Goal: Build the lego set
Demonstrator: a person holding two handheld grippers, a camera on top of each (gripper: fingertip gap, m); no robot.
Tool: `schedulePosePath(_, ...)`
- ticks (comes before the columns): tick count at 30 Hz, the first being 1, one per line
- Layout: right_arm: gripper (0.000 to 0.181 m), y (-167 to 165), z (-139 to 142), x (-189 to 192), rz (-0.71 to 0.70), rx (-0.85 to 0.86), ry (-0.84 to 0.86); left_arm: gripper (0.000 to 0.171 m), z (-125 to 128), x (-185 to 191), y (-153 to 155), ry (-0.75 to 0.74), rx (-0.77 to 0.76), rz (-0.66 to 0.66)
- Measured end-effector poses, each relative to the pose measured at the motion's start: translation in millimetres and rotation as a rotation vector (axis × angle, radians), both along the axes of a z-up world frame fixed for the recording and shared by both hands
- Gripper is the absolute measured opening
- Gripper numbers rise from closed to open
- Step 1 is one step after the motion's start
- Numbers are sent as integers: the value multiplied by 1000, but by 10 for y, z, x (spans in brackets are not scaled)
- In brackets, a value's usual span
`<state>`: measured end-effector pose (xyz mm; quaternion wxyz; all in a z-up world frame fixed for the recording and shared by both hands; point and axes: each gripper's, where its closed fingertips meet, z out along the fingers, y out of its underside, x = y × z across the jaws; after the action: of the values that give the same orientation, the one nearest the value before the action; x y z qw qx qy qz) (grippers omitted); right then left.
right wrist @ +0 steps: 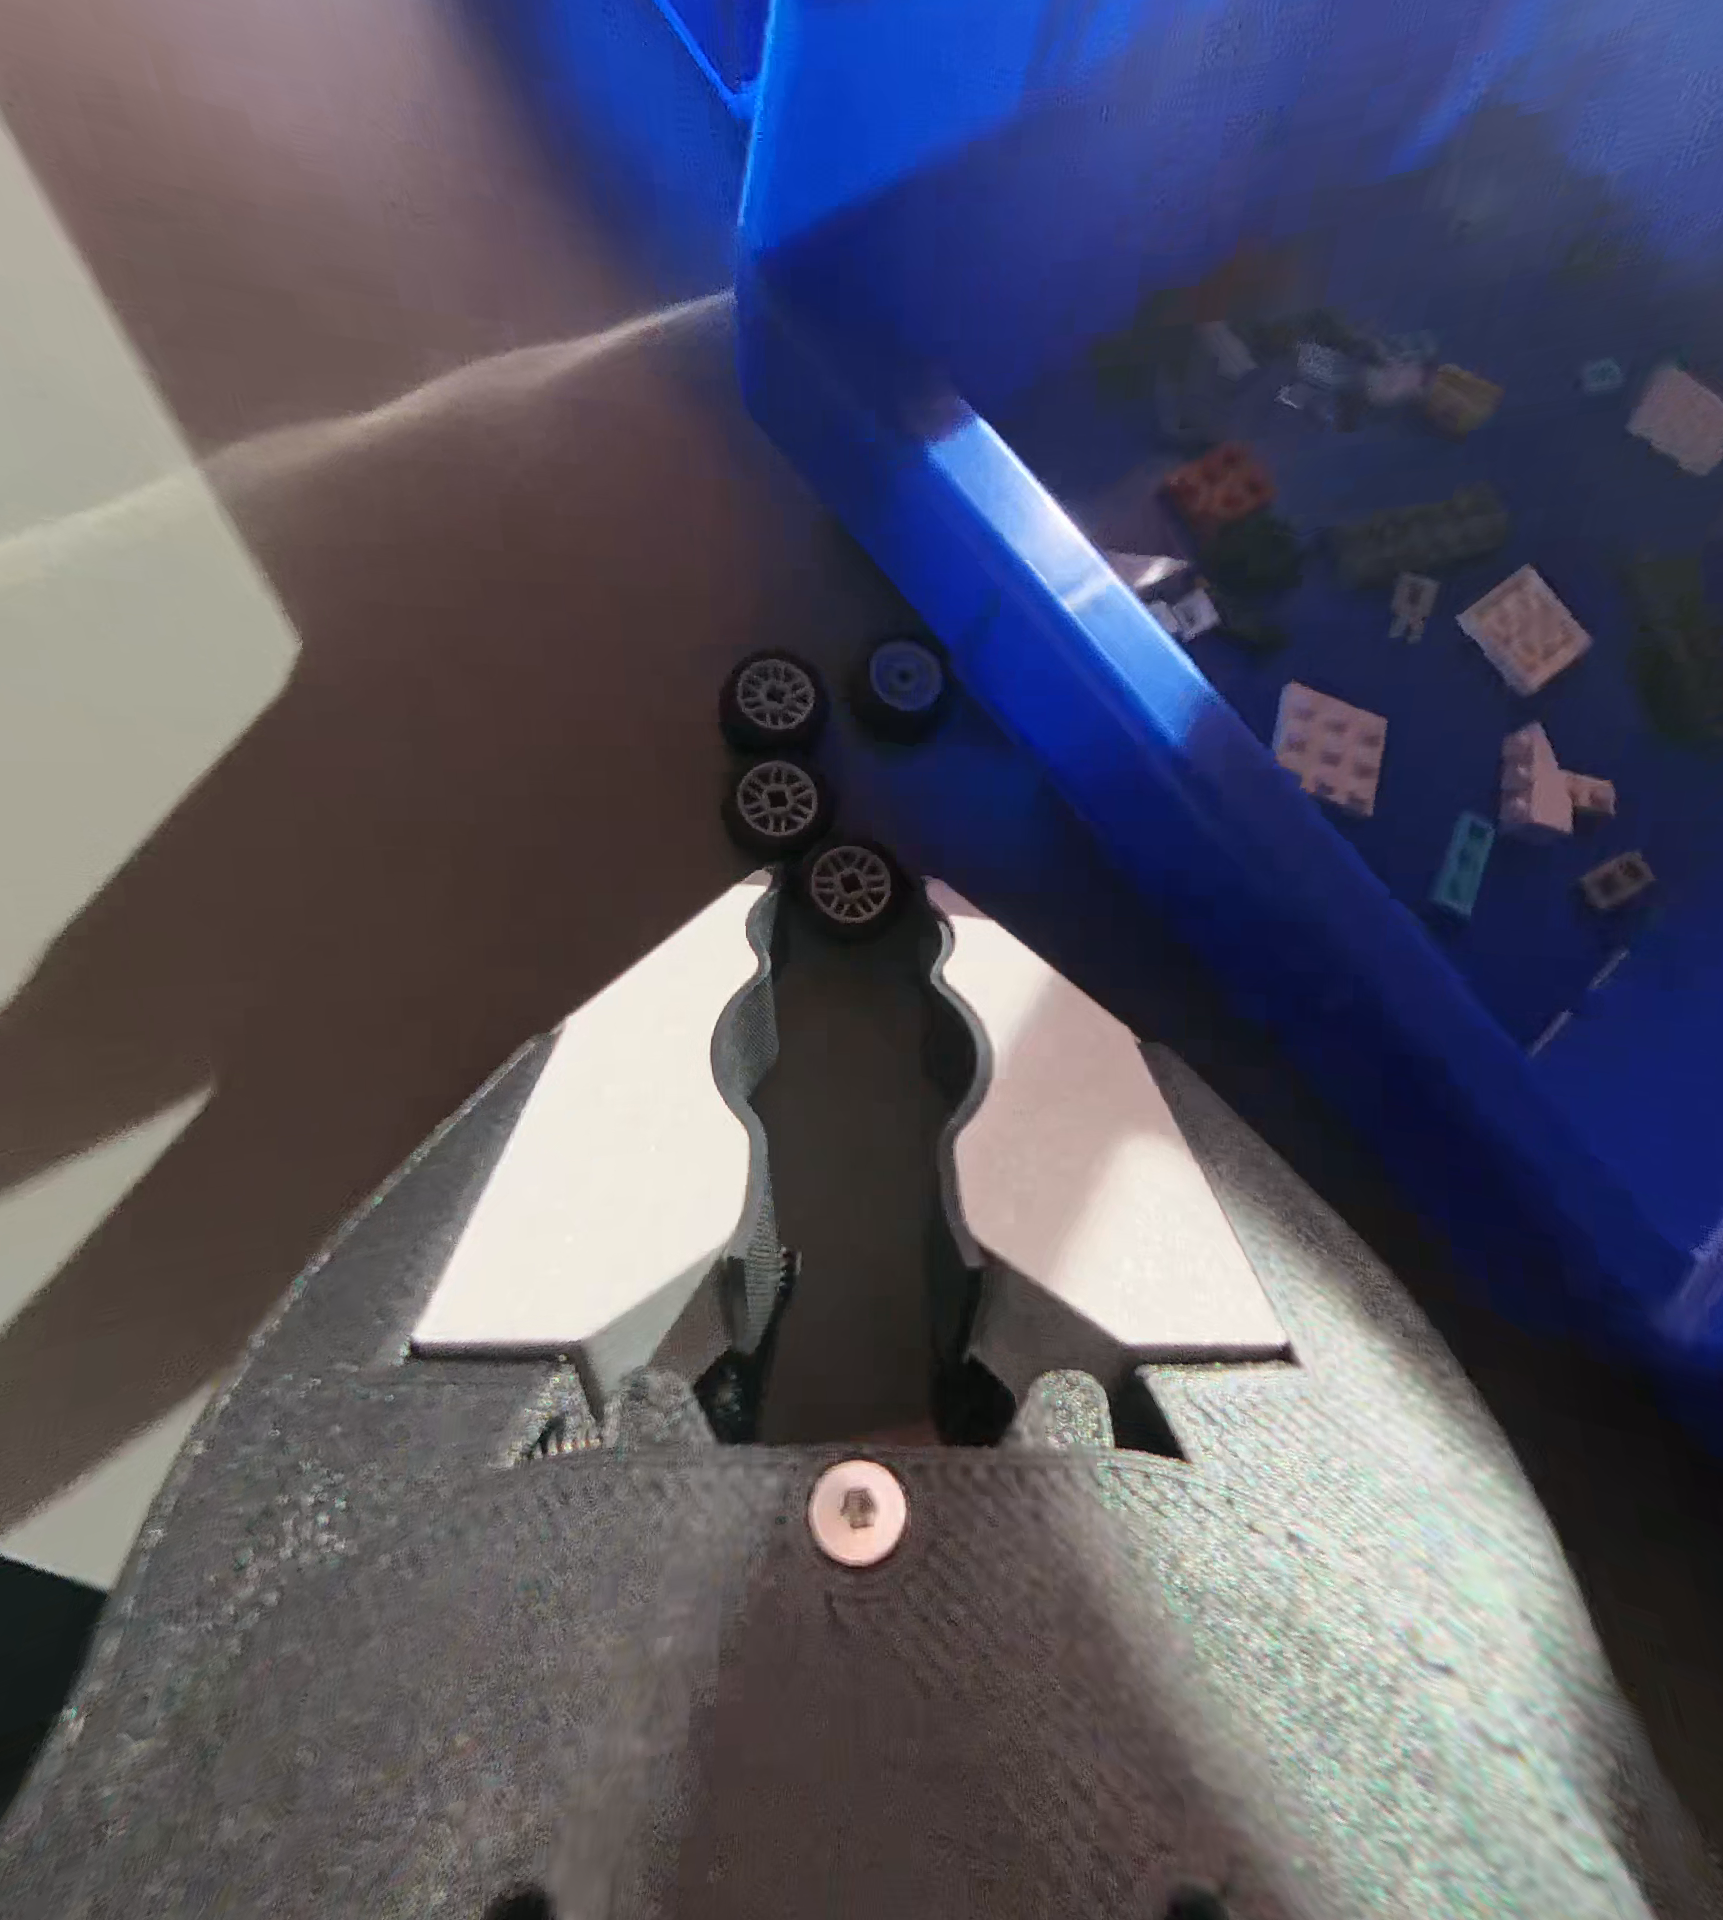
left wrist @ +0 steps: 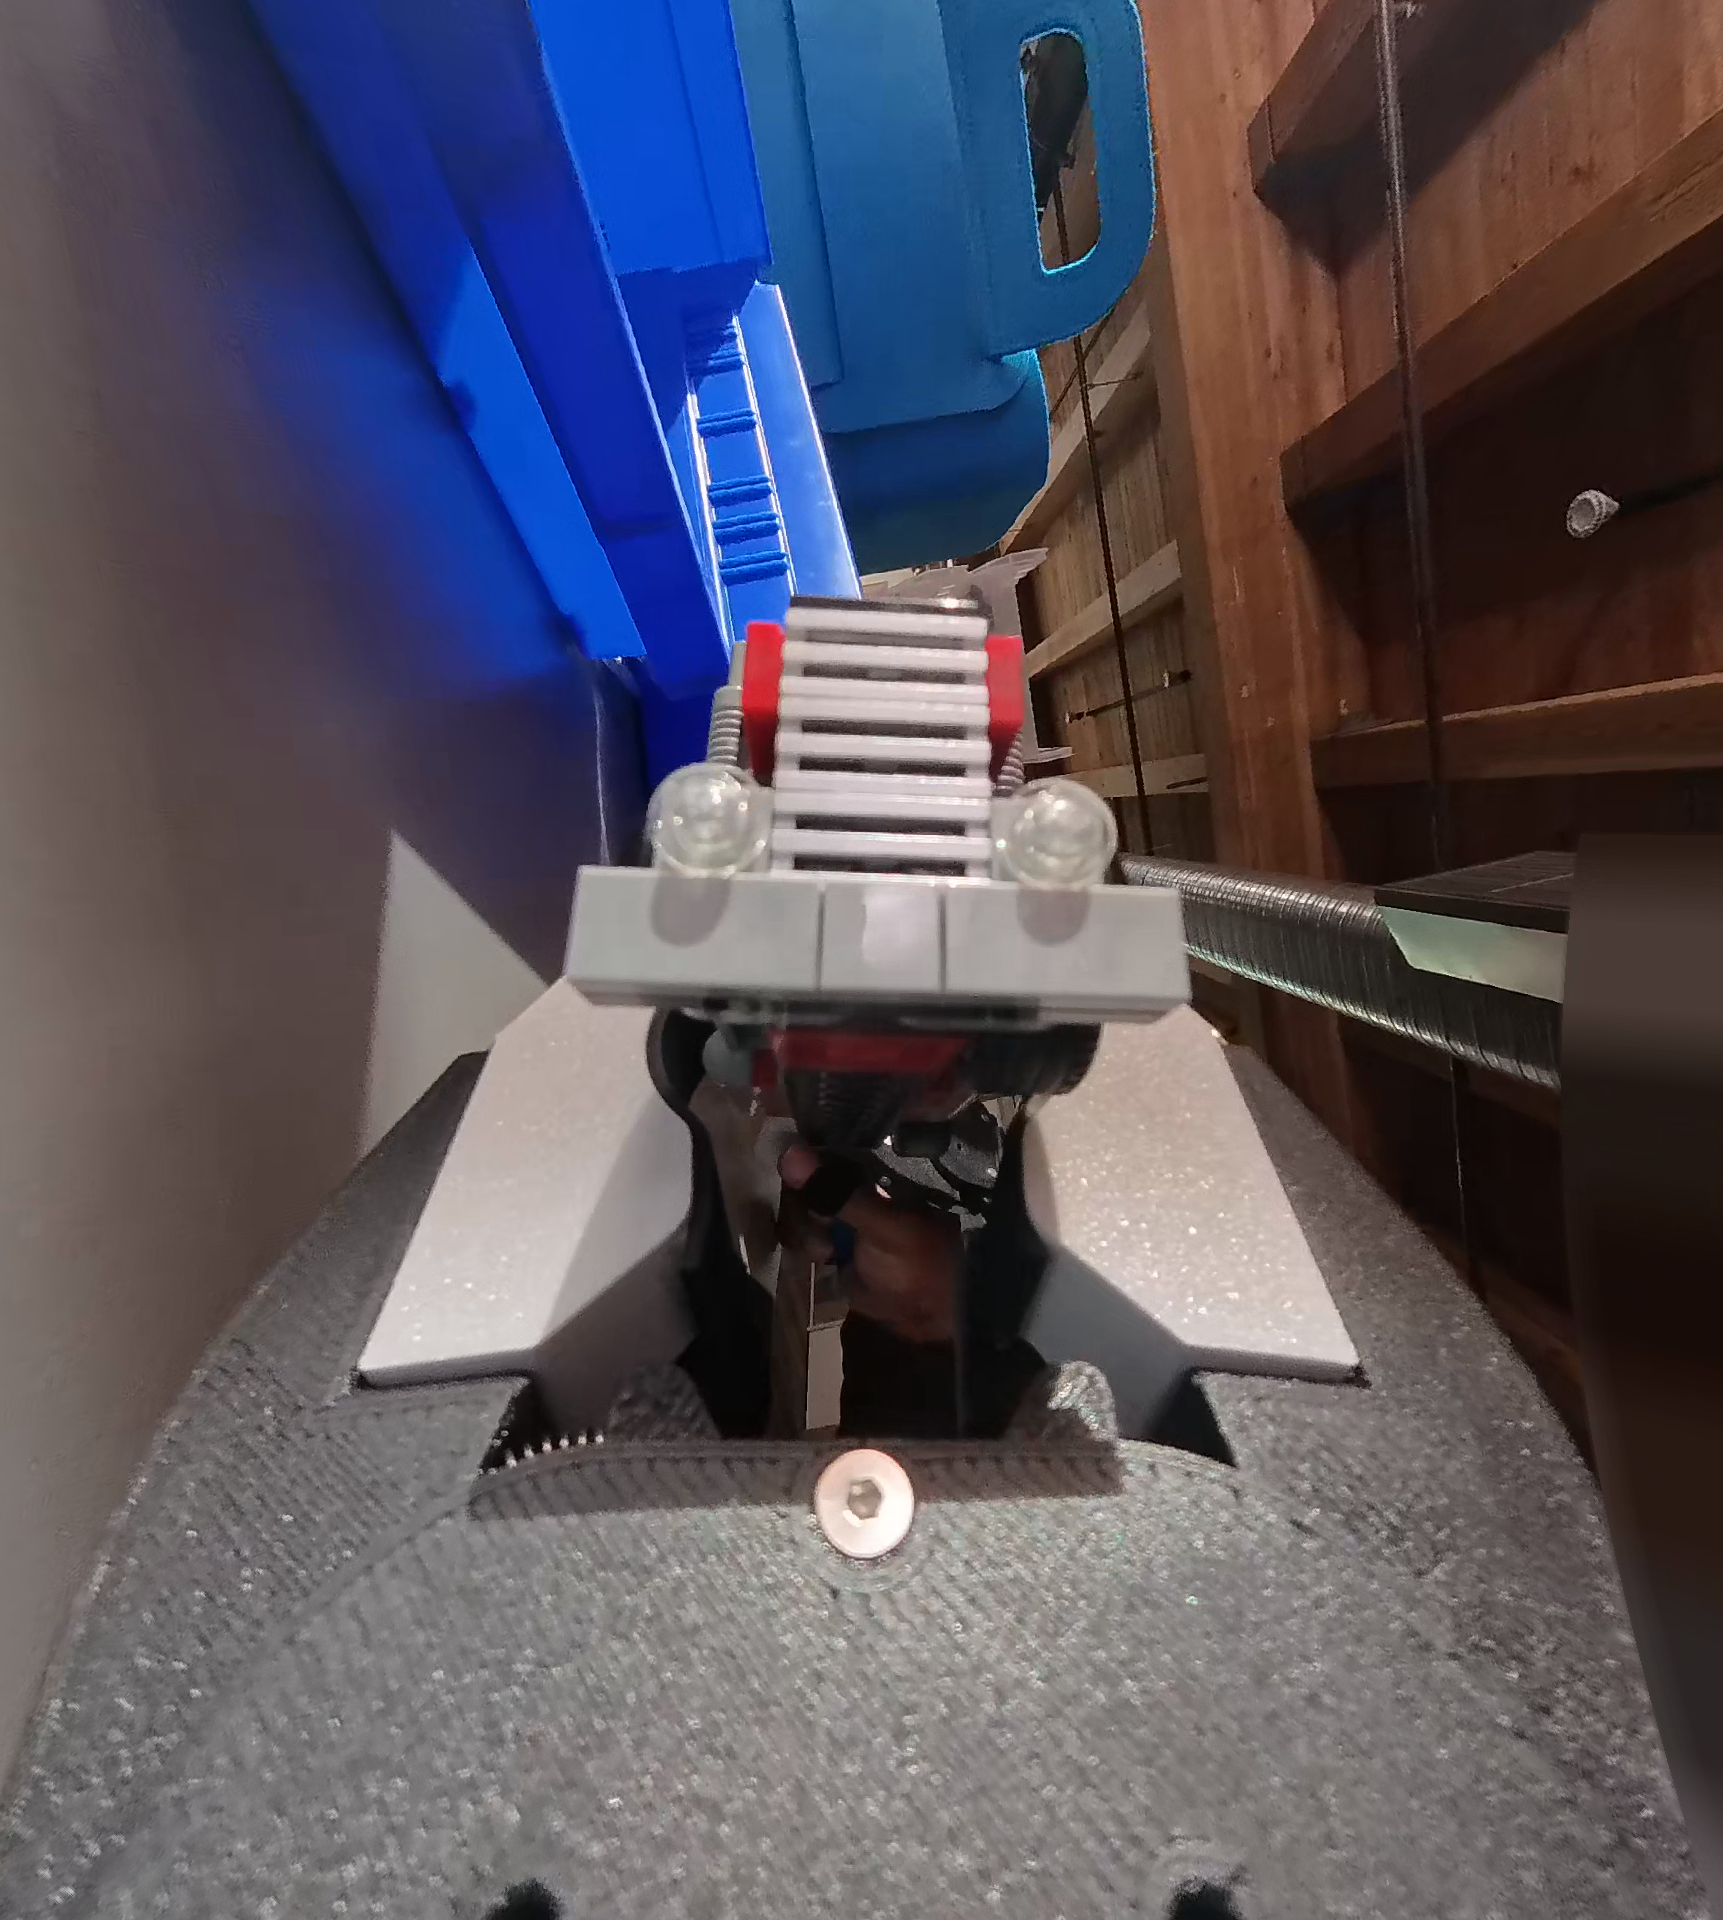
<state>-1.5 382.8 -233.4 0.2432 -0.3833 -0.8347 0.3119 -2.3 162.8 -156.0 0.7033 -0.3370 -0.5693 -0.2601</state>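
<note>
The left gripper [left wrist: 872, 1049] clamps the lego car [left wrist: 878, 831] nose-up. The right gripper [right wrist: 849, 914] — narrowly parted, holding nothing — has one wheel [right wrist: 849, 885] between its tips, just beside the blue bin [right wrist: 1096, 665].

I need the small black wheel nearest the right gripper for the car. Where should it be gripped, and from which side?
Grip the small black wheel with the grey spoked hub across its rubber tread, fingers on opposite sides of the rim. It lies flat, hub up, just ahead of the right gripper, so come down from above. Beware: the neighbouring spoked wheel and the blue plastic bin crowd it on either side.
</note>
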Motion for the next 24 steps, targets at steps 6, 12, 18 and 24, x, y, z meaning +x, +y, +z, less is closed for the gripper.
schedulePosePath(6, 24, -323, 15, -126, 66, -2, 6, 55, 0, 6, -82, 0, 10, 17)
schedulePosePath(12, 24, -799, 64, -218, 165, -27, 23, 55, 11, -6, -188, 2, 13, 36)
schedulePosePath(18, 24, -1260, 158, -246, 299, -26, 46, 55, -47, -70, -359, -23, 3, 81)
schedulePosePath(24, 24, -1593, 248, -203, 450, -15, 3, 55, -22, -133, -524, -6, 7, 114)
